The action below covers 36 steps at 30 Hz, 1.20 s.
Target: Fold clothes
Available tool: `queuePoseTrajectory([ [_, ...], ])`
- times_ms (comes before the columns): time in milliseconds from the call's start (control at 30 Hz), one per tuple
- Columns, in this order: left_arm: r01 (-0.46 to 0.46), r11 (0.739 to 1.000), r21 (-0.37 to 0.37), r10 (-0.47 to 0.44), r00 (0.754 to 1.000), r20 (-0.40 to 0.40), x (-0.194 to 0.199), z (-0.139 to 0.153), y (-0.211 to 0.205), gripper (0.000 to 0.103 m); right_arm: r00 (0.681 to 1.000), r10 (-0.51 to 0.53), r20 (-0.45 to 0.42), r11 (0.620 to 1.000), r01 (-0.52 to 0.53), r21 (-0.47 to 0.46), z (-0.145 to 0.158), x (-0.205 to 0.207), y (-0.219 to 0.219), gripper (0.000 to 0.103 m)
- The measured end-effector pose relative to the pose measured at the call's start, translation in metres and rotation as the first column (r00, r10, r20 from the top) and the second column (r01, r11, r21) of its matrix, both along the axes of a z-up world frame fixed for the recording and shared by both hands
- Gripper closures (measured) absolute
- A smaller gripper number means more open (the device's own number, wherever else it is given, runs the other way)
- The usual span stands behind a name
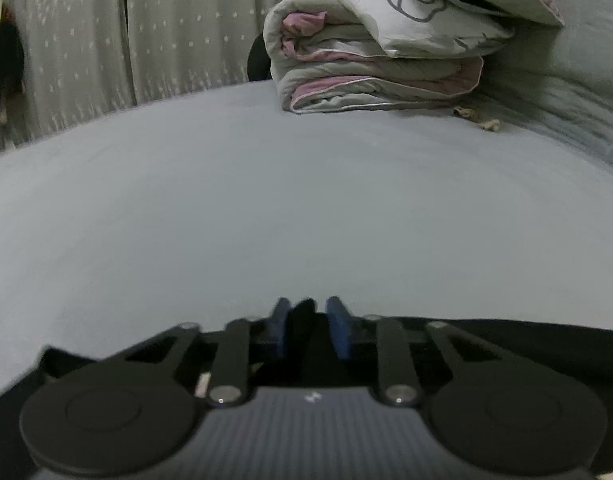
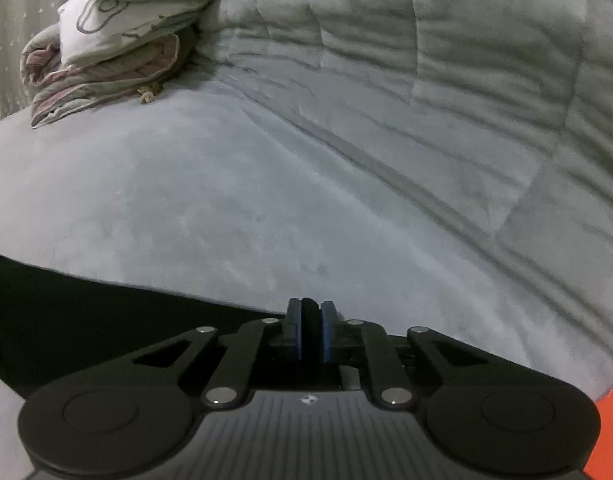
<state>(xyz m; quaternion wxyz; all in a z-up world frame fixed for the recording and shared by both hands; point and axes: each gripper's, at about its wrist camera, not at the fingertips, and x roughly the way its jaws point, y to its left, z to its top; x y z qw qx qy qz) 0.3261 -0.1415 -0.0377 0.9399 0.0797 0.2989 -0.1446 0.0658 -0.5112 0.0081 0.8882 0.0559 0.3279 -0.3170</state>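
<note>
both pinched thin edge of black garment [image 2: 86,292]: left gripper [image 1: 308,310], right gripper [image 2: 310,308]. shallow bite, could've slipped on lift; folded quilt [image 1: 370,52] at 1 o'clock clear.

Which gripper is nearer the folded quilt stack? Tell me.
Left, as far as the views show. The folded quilt stack looms larger ahead of the left gripper; from the right gripper it sits far off, upper left.

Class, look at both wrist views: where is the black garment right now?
The black garment lies along the near edge of the grey bed, low in both views, pinched between the left tongs and the right tongs.
</note>
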Motion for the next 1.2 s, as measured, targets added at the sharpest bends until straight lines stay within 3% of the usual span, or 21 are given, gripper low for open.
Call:
queuePoseTrajectory([
  [100,-0.013,0.999,-0.035,0.016,0.996,0.084,-0.008,0.010,0.000,0.087,0.997,-0.038,0.074,0.996,0.044,-0.077,0.023,0.003,-0.009,0.093],
  [233,-0.041,0.987,-0.154,0.057,0.993,0.101,-0.002,0.014,0.003,0.087,0.992,-0.075,0.102,0.976,0.094,-0.197,0.041,0.026,-0.026,0.094],
  [367,-0.048,0.994,-0.103,0.053,0.998,0.043,0.012,-0.006,-0.012,0.086,0.995,-0.086,0.040,0.977,0.092,-0.194,0.023,0.058,-0.042,0.094],
  [500,-0.057,0.995,-0.085,0.058,0.998,0.003,0.015,-0.012,-0.011,0.083,0.993,-0.104,-0.057,0.979,0.092,-0.183,-0.021,0.083,-0.058,0.094],
  [600,-0.055,0.996,-0.065,0.055,0.998,0.000,0.013,-0.013,-0.012,0.078,0.991,-0.113,-0.067,0.970,0.096,-0.222,-0.033,0.084,-0.054,0.093],
  [667,-0.044,0.997,-0.059,0.044,0.999,0.011,0.006,-0.009,-0.012,0.063,0.991,-0.120,-0.065,0.964,0.100,-0.245,-0.030,0.083,-0.049,0.088],
  [733,-0.030,0.996,-0.079,0.032,0.999,0.025,-0.004,-0.001,-0.007,0.054,0.991,-0.132,-0.033,0.969,0.122,-0.217,-0.018,0.076,-0.045,0.076],
  [867,0.007,0.992,-0.126,0.001,0.998,0.062,-0.040,0.014,0.017,0.040,0.994,-0.092,0.061,0.986,0.100,-0.132,0.005,0.063,-0.023,0.062],
  [1033,0.074,0.992,-0.102,-0.066,0.995,0.078,-0.081,0.022,0.049,0.032,0.989,0.101,0.104,0.995,-0.101,-0.004,0.013,0.074,0.031,0.059],
  [1200,0.107,0.991,-0.081,-0.102,0.993,0.055,-0.111,0.020,0.087,0.027,0.939,0.316,0.133,0.933,-0.333,0.136,0.004,0.099,0.095,0.059],
])
